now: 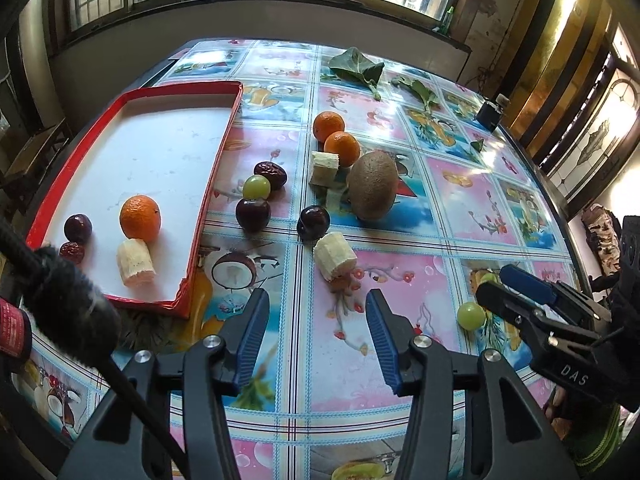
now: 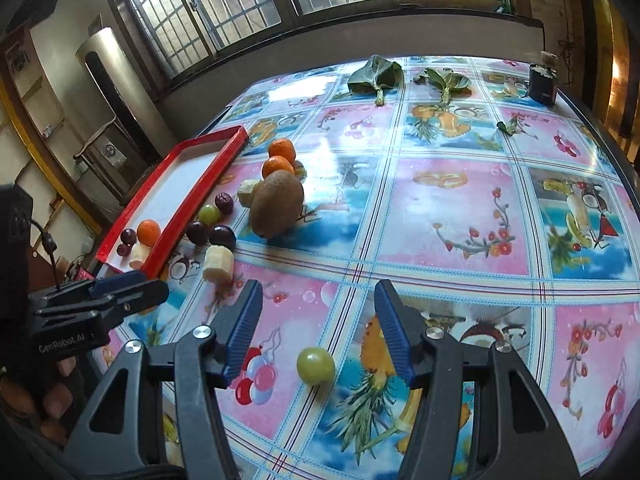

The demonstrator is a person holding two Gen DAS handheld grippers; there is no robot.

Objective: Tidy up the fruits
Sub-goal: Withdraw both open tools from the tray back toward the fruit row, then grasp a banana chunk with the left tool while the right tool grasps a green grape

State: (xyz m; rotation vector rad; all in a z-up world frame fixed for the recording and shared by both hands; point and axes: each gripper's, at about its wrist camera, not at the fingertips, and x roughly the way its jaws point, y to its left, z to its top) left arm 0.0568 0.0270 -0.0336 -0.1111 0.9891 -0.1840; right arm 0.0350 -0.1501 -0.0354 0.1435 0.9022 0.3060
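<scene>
Right wrist view, nearest first: the right gripper [image 2: 318, 312] hangs over the flowered tablecloth [image 2: 452, 216] with its jaws standing apart, and a loose green grape [image 2: 315, 365] lies on the cloth between the two blue pads, touching neither. To take it cleanly, I judge the gripper should sink until the pads flank the grape's widest part, then close gently, since a round, slick fruit may roll or squirt out under a hard or off-centre pinch. To the side, the left gripper [image 1: 316, 308] also stands apart and empty, aimed at a peeled banana piece [image 1: 335, 255] just beyond its tips; it should stay clear of the right one while the grape is lifted. Farther on sit two dark plums [image 1: 314, 222], another green grape [image 1: 256, 187], a red date [image 1: 271, 171], a kiwi [image 1: 373, 190], a second banana piece [image 1: 324, 167] and two oranges [image 1: 341, 148]. Left of these lies the red tray [image 1: 218, 152], already holding an orange [image 1: 140, 218], a banana chunk [image 1: 135, 266], a plum and a date. Leafy greens [image 1: 360, 66] rest at the far edge.
</scene>
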